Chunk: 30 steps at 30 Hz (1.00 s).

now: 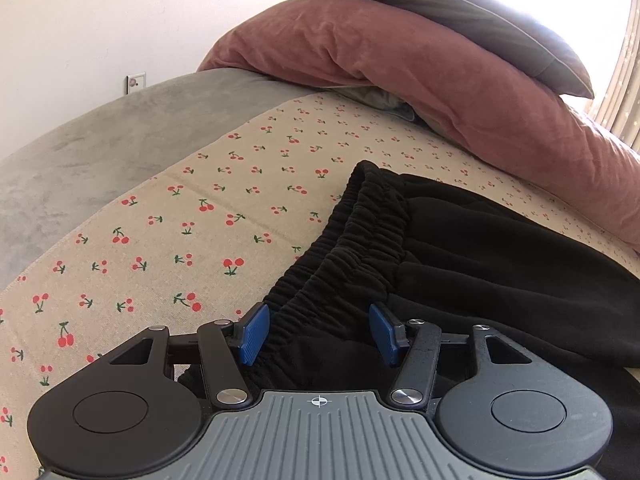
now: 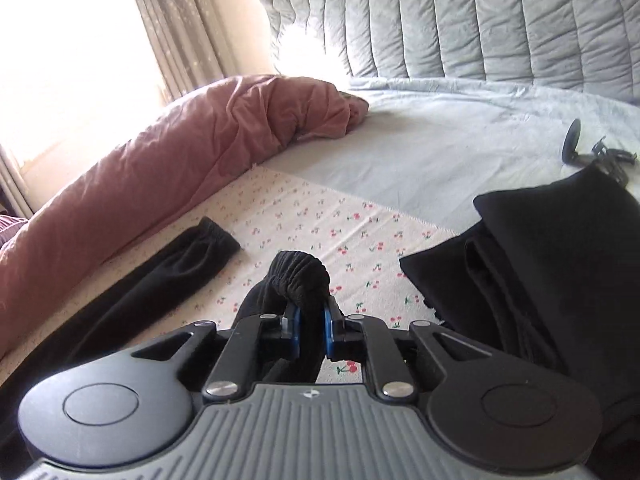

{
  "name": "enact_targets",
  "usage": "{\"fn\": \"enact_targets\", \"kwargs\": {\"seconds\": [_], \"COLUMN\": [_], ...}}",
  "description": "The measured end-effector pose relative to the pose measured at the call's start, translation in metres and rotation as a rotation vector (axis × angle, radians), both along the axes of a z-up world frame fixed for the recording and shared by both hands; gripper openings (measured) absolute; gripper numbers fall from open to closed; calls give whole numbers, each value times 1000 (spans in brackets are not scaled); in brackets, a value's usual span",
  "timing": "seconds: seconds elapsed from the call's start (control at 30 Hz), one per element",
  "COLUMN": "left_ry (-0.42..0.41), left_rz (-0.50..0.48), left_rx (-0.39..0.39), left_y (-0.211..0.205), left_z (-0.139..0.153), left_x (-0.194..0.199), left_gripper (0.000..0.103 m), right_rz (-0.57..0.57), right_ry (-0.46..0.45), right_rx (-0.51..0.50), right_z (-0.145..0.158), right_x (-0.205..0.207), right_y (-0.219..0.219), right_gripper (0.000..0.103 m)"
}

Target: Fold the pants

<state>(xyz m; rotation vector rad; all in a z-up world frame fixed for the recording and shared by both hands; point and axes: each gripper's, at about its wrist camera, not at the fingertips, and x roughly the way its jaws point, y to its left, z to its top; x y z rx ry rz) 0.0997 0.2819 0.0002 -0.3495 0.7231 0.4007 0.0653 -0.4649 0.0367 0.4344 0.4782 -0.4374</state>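
Observation:
Black pants lie on a cherry-print cloth on the bed. In the left wrist view my left gripper is open, its blue pads on either side of the elastic waistband. In the right wrist view my right gripper is shut on one pant leg's elastic cuff, held just above the cloth. The other leg lies flat to the left, its cuff pointing away.
A pink duvet is bunched along the far edge of the cloth, with a grey pillow on top. A stack of folded black garments sits at the right. A black gadget lies on the grey sheet. A padded headboard stands behind.

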Motion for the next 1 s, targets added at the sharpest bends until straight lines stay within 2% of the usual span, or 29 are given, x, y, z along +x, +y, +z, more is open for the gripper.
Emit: {"fn": "enact_targets", "kwargs": {"seconds": [0.03, 0.1, 0.13, 0.2, 0.23, 0.27, 0.33, 0.37, 0.43, 0.53, 0.67, 0.73, 0.8, 0.83, 0.9, 1.0], "left_ry": [2, 10, 17, 17, 14, 11, 6, 3, -8, -46, -91, -87, -81, -78, -67, -39], "left_rz": [-2, -2, 2, 7, 15, 24, 36, 40, 44, 30, 20, -13, -30, -30, -27, -36], "left_rx": [7, 23, 30, 17, 1, -13, -34, -41, -49, -66, -53, -46, -46, -43, -23, 50], "left_y": [0, -1, -1, 3, 5, 8, 11, 12, 12, 12, 11, 9, 8, 7, 4, -3], "left_z": [-1, -2, -2, -2, -2, -1, 0, 0, 1, 4, 8, 5, 0, -3, -7, -9], "left_x": [0, 0, 0, -1, -2, -2, -2, -2, -2, -4, -1, 8, 16, 20, 25, 30], "left_gripper": [55, 55, 55, 55, 55, 55, 55, 55, 55, 55, 56, 60, 60, 60, 56, 33], "right_rz": [-1, 4, 9, 34, 42, 38, 28, 31, 38, 40, -16, 48, 101, 130, 140, 125], "right_ry": [-3, 78, 170, 347, 418, 434, 357, 299, 202, 155, 116, 188, 297, 341, 316, 273], "right_rx": [-29, -111, -154, -160, -176, -193, -229, -238, -262, -327, -295, -267, -206, -180, -195, -227], "right_z": [9, 4, -11, -46, -62, -67, -53, -43, -28, -20, -16, -30, -58, -75, -80, -66], "right_x": [-3, 8, 21, 42, 45, 44, 37, 34, 32, 45, 58, 74, 91, 96, 98, 98], "right_y": [6, 16, 16, 5, -1, -5, -7, -4, 2, 4, -12, -18, -22, -23, -22, -12], "right_gripper": [6, 6, 6, 10, 18, 28, 34, 43, 53, 53, 52, 51, 34, 30, 25, 15]}}
